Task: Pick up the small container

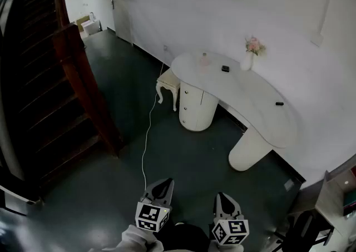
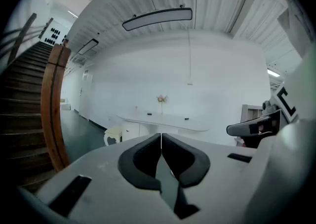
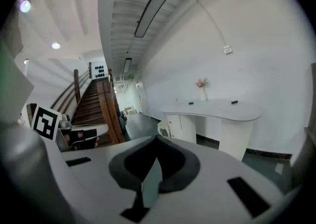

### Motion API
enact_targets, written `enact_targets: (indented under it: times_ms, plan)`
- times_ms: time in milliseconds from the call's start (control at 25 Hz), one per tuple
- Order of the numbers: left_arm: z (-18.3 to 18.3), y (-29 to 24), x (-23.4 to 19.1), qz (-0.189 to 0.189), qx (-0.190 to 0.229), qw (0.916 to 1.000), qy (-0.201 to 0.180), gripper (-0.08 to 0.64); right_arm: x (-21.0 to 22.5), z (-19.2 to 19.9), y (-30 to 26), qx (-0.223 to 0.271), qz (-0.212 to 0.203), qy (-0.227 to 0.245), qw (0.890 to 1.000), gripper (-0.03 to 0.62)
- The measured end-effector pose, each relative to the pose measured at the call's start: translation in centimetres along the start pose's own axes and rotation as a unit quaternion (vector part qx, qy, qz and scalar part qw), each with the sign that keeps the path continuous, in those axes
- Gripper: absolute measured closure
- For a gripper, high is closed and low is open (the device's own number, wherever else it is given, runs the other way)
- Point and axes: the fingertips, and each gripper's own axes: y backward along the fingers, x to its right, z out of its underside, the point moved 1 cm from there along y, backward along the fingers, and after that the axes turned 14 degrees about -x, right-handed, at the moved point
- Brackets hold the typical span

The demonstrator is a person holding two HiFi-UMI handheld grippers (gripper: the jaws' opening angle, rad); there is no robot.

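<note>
Left gripper [image 1: 163, 182], at 6 o'clock in the head view, has its jaws pressed together on nothing. Just beside it, the right gripper [image 1: 222, 195] is likewise closed and empty. One staircase [image 1: 39, 78] walls off 9 o'clock. Open dark floor [image 1: 183, 156] runs from the grippers toward 12 o'clock, crossed by one white cable [image 1: 146, 145]. One stool [image 1: 167, 81] stands just beside one curved white table [image 1: 250, 100] at 1 o'clock, backed by the wall [image 1: 250, 6]. One small container [image 1: 204, 60] sits near the table's left end, apparently upright with its long axis vertical. Right of it are two small dark items [image 1: 225, 68] and one vase [image 1: 247, 60].
</note>
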Motion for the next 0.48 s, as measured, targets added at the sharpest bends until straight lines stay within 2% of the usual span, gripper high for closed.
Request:
enact_targets:
  times_ms: [120, 480]
  plan:
    - [0.2, 0.6, 1.6, 0.007, -0.005, 0.9998, -0.015, 0.543, 0.5, 0.5, 1.2, 0.0, 0.003, -0.007, 1.0, 0.543]
    - [1.2, 2.0, 4.0, 0.012, -0.009, 0.9997, -0.021, 0.543, 1.7, 2.6, 3.5, 0.003, 0.026, -0.038, 0.999, 0.543]
